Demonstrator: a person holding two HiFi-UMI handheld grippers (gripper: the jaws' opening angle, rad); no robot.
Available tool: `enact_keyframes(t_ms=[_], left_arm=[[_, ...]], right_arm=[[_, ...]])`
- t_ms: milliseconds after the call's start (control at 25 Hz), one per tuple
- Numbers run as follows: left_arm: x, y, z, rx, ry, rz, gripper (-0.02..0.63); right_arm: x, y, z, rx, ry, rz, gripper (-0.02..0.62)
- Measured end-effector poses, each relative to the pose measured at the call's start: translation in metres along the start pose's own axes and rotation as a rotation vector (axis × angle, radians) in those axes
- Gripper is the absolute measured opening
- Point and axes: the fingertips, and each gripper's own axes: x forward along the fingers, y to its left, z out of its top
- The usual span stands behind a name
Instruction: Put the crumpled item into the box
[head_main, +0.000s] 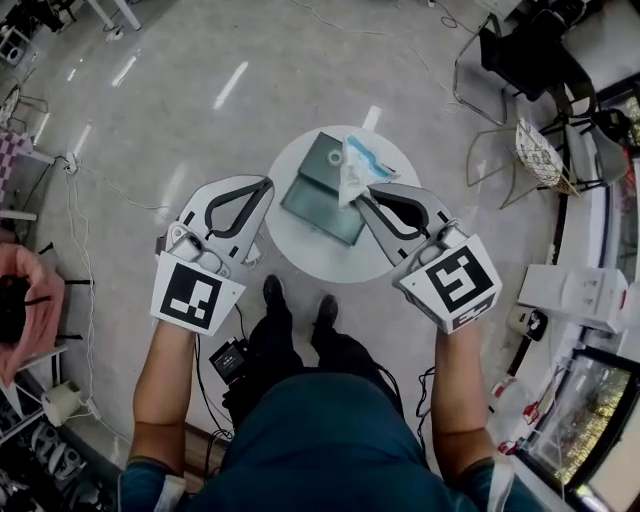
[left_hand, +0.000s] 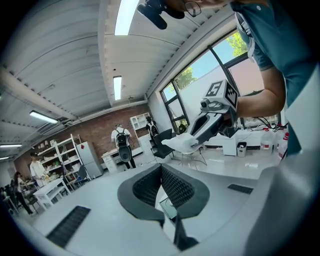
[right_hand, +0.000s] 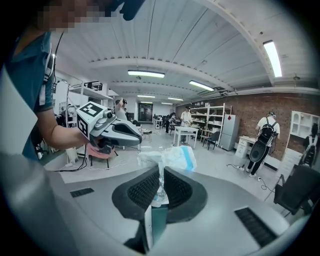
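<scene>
Crumpled item (head_main: 362, 160) pinched in right tool (head_main: 359, 200), above box (head_main: 312, 188) — left tool (head_main: 267, 184) clenched, empty.

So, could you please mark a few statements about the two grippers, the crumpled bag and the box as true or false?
1. The right gripper is clamped on the crumpled bag. True.
2. The left gripper holds the box. False: its jaws are together with nothing between them.
3. The box sits on the round white table. True.
4. The crumpled bag lies loose inside the box. False: it is held in the right gripper's jaws, over the box's edge.
</scene>
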Motion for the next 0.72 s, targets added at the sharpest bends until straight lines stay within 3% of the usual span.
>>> enact_keyframes(t_ms=[720], left_arm=[[0.046,-0.001,-0.104,-0.145,0.065,-0.05,0.019]], right_arm=[[0.081,-0.006,-0.104,0.137,0.148,0.053,0.052]])
